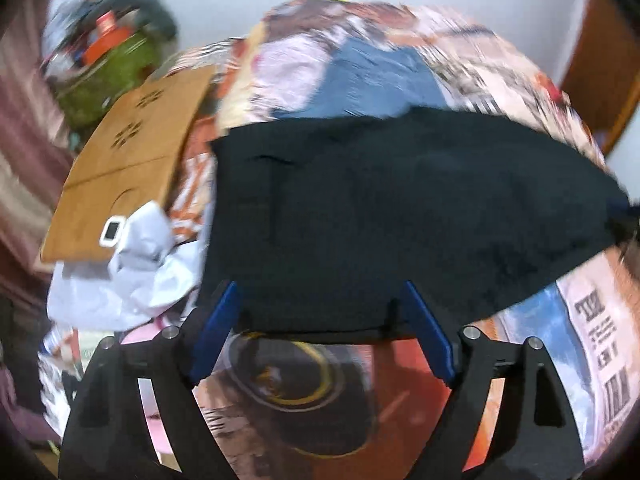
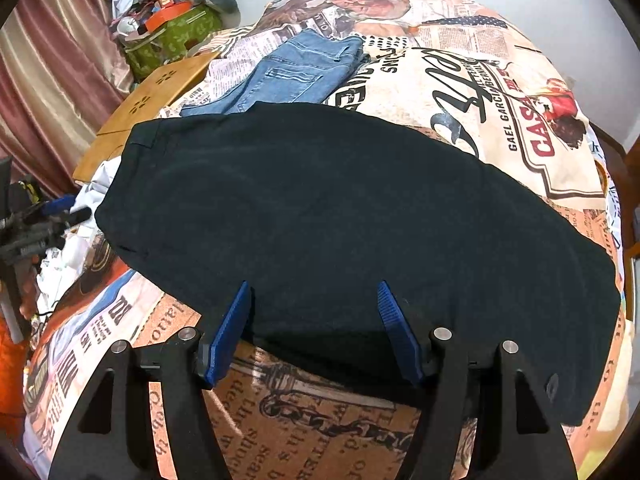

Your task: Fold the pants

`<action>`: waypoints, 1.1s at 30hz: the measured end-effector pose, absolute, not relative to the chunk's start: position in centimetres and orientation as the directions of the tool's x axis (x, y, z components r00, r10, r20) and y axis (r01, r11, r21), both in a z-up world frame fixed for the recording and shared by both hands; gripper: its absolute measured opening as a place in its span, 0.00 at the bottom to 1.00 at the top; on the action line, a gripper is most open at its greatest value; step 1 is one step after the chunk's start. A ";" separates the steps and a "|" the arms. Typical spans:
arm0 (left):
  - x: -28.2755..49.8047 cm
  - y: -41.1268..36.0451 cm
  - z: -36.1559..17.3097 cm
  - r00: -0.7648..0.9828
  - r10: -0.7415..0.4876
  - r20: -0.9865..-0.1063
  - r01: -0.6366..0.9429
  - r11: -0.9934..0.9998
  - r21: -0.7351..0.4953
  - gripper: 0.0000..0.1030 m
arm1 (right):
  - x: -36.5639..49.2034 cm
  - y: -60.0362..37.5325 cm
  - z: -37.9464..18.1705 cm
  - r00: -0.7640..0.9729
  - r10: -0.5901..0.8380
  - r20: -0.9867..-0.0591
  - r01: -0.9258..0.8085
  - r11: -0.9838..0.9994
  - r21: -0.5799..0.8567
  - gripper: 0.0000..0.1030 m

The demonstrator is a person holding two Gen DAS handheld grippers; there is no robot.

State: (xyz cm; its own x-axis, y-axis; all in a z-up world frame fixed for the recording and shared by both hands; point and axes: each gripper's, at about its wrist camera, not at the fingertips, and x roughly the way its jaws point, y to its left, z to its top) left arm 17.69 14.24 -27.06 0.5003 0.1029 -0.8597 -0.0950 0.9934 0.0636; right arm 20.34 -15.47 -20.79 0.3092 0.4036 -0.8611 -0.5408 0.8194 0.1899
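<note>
Black pants point(image 2: 340, 216) lie flat across a bed with a newspaper-print cover point(image 2: 460, 80). They also show in the left wrist view point(image 1: 400, 208), which is blurred. My left gripper point(image 1: 320, 292) is open, its blue fingers point(image 1: 218, 328) at the pants' near edge, one on each side of it. My right gripper point(image 2: 314, 292) is open and empty, its fingers point(image 2: 396, 332) over the near edge of the pants. The left gripper point(image 2: 52, 220) shows at the left edge of the right wrist view.
Folded blue jeans point(image 2: 296, 76) lie behind the black pants, partly under them. A wooden lap tray point(image 2: 156, 100) and a crumpled white cloth point(image 1: 132, 272) lie at the left. A green bag point(image 2: 176, 36) with clutter stands by pink curtains point(image 2: 52, 64).
</note>
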 end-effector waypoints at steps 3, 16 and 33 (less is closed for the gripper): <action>19.0 12.8 -28.8 0.449 0.066 -0.891 -0.067 0.997 0.041 0.81 | 20.3 -15.5 -20.8 0.309 0.408 -0.859 -0.540 0.819 0.195 0.60; 19.6 13.4 -30.6 0.346 0.077 -0.935 -0.036 0.997 0.069 0.89 | 19.8 -21.9 -19.2 0.384 0.385 -0.839 -0.414 0.884 0.216 0.60; 28.4 7.1 -25.6 0.454 -0.021 -0.891 -0.022 0.999 -0.035 0.89 | 17.4 -37.9 -22.3 0.411 0.419 -0.810 0.053 0.876 0.480 0.62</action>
